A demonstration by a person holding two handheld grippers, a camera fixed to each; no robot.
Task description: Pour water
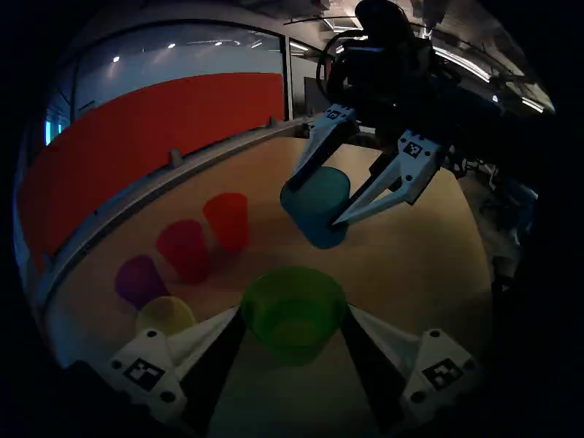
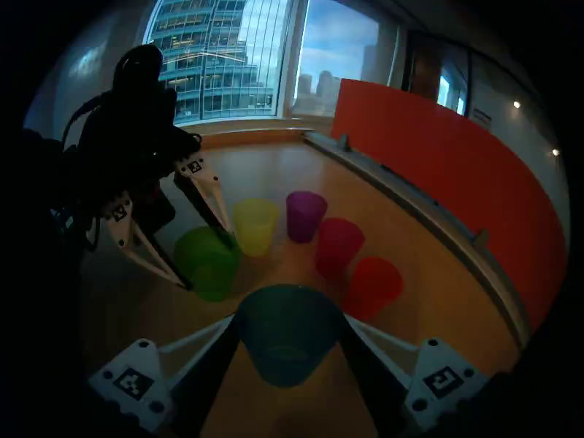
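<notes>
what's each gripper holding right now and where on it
The left gripper holds the green cup by its side wall, one finger on each side. The right gripper holds the teal cup the same way.

No readable text, label, number or sign anywhere.
</notes>
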